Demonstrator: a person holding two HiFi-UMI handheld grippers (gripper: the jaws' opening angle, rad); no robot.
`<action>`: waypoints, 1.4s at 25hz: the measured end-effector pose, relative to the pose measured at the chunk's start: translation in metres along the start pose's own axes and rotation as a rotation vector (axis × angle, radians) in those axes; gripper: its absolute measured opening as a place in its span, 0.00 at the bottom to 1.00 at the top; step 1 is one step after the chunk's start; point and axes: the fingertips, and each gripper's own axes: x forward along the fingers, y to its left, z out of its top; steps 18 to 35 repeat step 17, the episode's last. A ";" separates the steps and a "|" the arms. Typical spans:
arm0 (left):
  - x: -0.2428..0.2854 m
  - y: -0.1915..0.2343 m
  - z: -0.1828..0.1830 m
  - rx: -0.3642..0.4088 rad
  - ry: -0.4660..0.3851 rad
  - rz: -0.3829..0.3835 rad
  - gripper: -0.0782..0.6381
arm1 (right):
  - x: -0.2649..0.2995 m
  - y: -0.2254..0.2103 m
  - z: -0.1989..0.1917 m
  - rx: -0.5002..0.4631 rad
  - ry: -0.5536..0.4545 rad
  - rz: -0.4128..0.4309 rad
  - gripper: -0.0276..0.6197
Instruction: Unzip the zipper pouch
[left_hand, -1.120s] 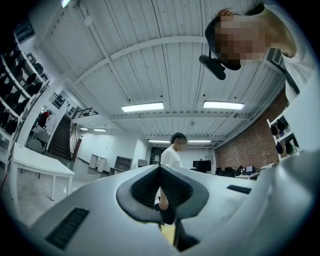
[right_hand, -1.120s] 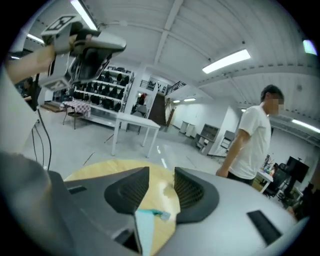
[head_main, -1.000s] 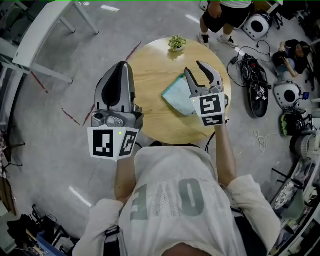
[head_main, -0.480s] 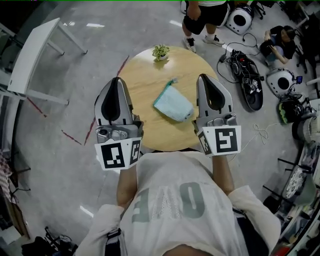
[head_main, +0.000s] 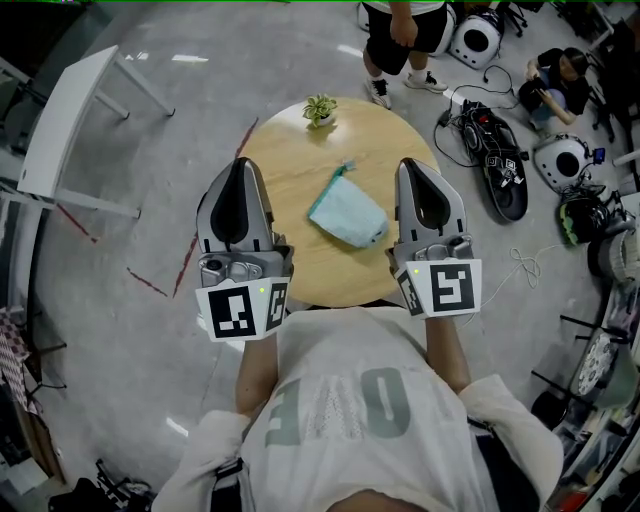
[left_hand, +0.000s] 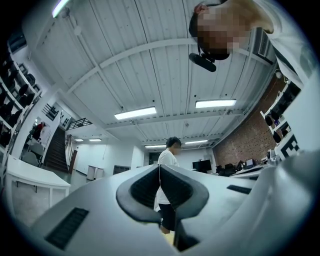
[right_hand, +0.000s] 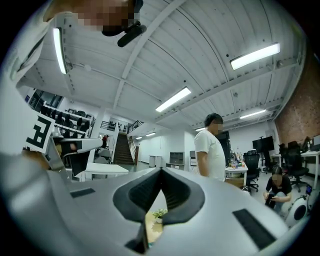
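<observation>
Holding both tongs fully shut and empty, either side of the pouch.
Head view: showing the left gripper (head_main: 238, 170) at centre left and the right gripper (head_main: 413, 170) at centre right; locating the teal zipper pouch (head_main: 348, 215) lying on the round wooden table (head_main: 285, 150) between them, touching neither, with a potted plant (head_main: 320, 108) at the upper rim. Left gripper view: showing jaws pressing together on nothing, pointing at a standing person (left_hand: 167, 156). Right gripper view: showing jaws meeting likewise, gripping nothing.
</observation>
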 end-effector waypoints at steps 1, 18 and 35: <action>0.000 0.000 0.000 0.000 0.001 0.000 0.15 | 0.001 0.000 0.000 -0.001 0.001 0.001 0.09; -0.003 0.007 -0.007 -0.013 0.013 0.026 0.15 | 0.006 -0.003 -0.012 -0.018 0.025 0.013 0.09; -0.003 0.007 -0.007 -0.013 0.013 0.026 0.15 | 0.006 -0.003 -0.012 -0.018 0.025 0.013 0.09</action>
